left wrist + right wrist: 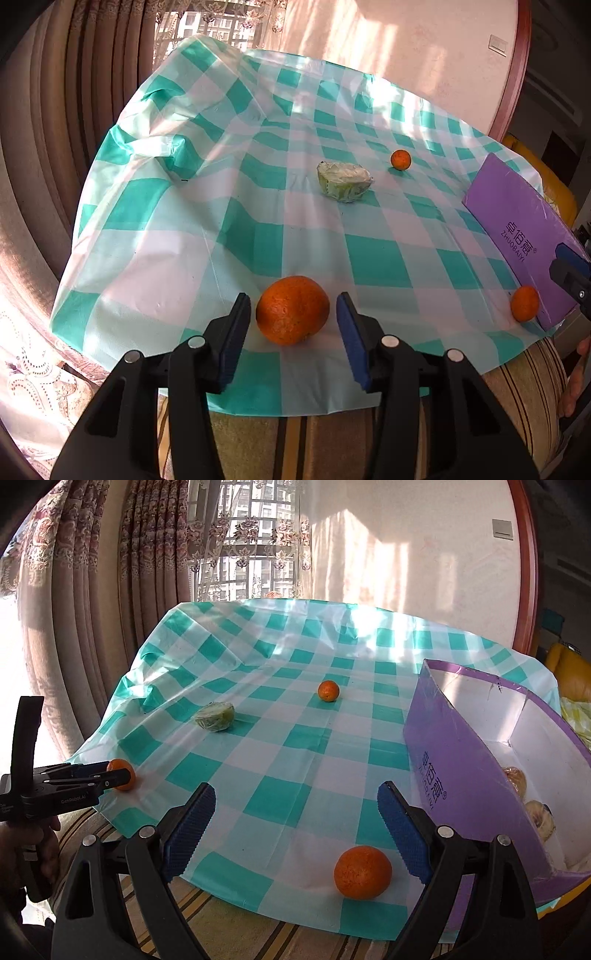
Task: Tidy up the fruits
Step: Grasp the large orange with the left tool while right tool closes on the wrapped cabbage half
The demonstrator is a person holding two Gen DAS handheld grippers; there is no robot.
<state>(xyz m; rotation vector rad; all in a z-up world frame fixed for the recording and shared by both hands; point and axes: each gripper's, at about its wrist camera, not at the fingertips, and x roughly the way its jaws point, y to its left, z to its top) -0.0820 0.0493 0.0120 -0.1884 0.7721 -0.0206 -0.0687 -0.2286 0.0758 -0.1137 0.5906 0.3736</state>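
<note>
An orange [291, 310] lies near the front edge of the green-checked cloth [258, 240], between the blue pads of my left gripper [293, 295]. A thin strip of cloth shows on each side of it, so the jaws are open but narrow. The right wrist view shows the same left gripper [117, 769] around that orange [120, 775]. My right gripper [295, 786] stands wide open over a second orange [362, 872], which lies close to its right finger. A third, smaller orange [328, 691] sits far back. A purple box [443, 760] stands open on the right.
A wrapped pale green half fruit [215, 716] rests mid-cloth. Inside the box lie pale peeled pieces [517, 779]. The cloth's front edge hangs over a striped cushion [229, 923]. Curtains and a window are behind. A hand [48, 849] holds the left gripper.
</note>
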